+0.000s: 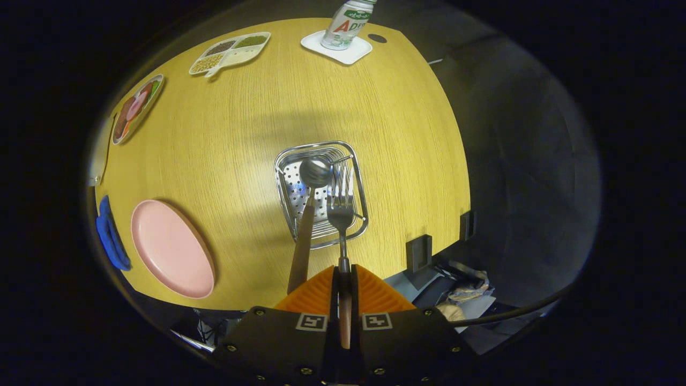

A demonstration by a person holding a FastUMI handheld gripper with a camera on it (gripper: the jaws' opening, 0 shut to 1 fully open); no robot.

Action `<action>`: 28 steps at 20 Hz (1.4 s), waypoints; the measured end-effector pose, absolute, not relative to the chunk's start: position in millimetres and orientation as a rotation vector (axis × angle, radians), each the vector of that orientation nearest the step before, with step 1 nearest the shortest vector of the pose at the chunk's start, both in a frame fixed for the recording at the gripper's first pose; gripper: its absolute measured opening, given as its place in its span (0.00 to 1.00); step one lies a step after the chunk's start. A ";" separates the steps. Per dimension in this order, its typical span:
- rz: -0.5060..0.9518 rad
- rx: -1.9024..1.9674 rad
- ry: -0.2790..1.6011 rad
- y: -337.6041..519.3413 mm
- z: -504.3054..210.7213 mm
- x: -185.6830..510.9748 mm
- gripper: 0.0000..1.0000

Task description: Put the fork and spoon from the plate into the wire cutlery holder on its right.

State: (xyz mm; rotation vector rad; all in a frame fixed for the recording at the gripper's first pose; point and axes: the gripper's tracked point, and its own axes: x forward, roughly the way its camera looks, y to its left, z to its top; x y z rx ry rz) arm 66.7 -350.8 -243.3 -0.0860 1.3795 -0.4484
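I look down from above the table. My gripper (343,279) is shut on the fork (341,214) by its handle, and the tines hang over the wire cutlery holder (284,193) just ahead of the fingers. The spoon (313,177) stands in the holder with its bowl up and its wooden handle leaning out toward the fingers on the left. The pink plate (171,249) lies bare to the left of the holder.
A blue cloth-like thing (110,236) lies left of the plate. Two divided trays (230,51) (136,107) sit at the far left. A bottle (347,21) stands on a white coaster (337,51) at the far edge. The table edge runs close on the right.
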 end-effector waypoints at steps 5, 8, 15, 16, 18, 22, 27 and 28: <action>-0.451 -0.100 1.333 -351.4 -230.4 71.3 0.34; -0.441 -0.090 1.307 -348.9 -227.2 74.3 0.34; -0.399 -0.066 1.230 -336.9 -214.9 88.2 0.34; -0.392 -0.063 1.198 -334.4 -210.8 93.1 0.34; -0.381 -0.053 1.109 -329.2 -198.1 103.1 0.34; -0.400 -0.077 0.873 -324.0 -155.6 121.9 0.34; -0.405 -0.107 0.488 -306.3 -69.7 135.8 0.34; -0.398 -0.118 0.426 -299.3 -52.7 136.0 0.34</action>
